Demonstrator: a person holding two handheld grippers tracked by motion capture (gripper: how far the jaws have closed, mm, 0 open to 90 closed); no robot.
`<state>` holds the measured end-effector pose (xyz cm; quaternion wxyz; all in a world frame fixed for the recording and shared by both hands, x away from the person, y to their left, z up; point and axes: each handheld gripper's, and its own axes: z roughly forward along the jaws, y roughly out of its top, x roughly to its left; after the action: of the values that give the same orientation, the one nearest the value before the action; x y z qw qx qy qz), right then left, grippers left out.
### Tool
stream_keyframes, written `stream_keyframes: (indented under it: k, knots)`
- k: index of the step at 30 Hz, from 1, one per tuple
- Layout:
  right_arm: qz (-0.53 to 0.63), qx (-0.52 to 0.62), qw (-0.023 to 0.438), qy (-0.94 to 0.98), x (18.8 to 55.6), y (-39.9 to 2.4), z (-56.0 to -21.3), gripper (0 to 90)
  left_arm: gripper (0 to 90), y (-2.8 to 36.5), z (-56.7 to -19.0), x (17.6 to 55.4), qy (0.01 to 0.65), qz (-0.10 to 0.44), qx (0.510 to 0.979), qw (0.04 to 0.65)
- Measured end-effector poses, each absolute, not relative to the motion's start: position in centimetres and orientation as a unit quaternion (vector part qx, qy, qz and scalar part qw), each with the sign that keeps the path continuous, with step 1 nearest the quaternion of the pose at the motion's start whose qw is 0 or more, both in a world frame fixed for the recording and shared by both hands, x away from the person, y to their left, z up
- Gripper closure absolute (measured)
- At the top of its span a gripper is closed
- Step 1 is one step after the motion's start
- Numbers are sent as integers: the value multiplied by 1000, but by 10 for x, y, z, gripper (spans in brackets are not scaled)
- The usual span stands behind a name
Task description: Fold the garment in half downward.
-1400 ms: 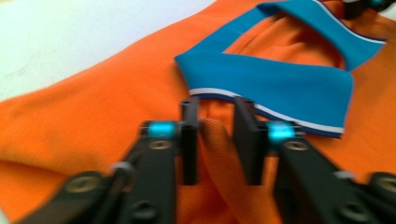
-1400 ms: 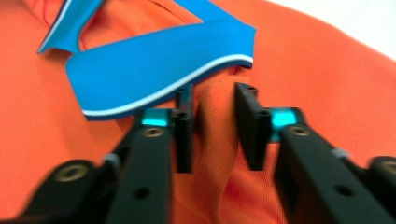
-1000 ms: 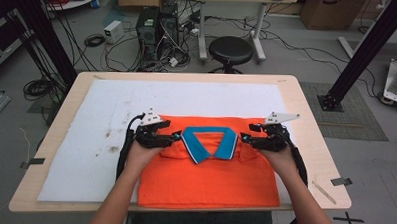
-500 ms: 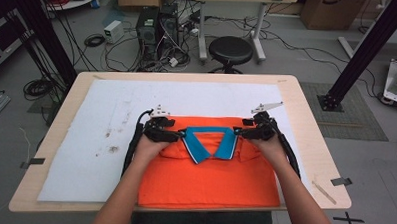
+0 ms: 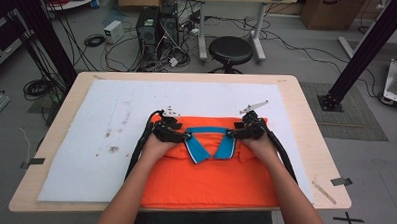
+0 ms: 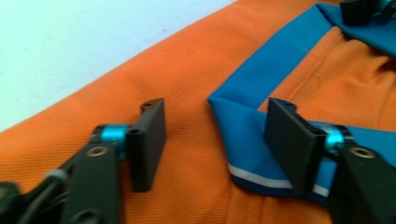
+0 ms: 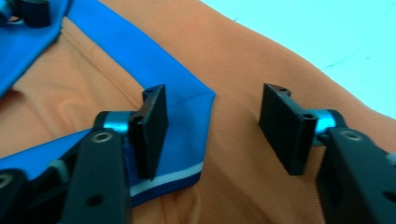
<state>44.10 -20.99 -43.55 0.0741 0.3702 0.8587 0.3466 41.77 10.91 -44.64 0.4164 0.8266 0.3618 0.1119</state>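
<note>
Both grippers, left (image 5: 178, 135) and right (image 5: 239, 133), fingers unclenched astride the orange shirt's (image 5: 209, 180) blue collar (image 5: 205, 144) corners; next, likely pinch there.

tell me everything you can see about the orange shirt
The orange shirt is a knit polo with a blue collar edged by a thin white stripe. It lies flat, collar away from the person, on the white sheet. The left gripper and right gripper rest at the collar's corners, jaws open.
</note>
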Motion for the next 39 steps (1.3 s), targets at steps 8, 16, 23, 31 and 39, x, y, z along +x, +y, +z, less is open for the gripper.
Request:
stream_keyframes:
  k: [8,16,23,31,39]
  knots:
    - [333,342,91,874,433,-203,-431,596,632,104,-445,410,334,123,836,418]
    - [342,335,77,874,432,-203,-432,717,733,100,-445,405,317,140,842,413]
    - [341,328,90,876,428,-201,-431,861,774,102,-444,403,317,143,838,420]
    - [350,326,105,872,421,-201,-427,868,792,106,-437,395,311,154,830,437]
    - [385,305,122,862,401,-209,-409,868,795,113,-426,380,296,155,819,467]
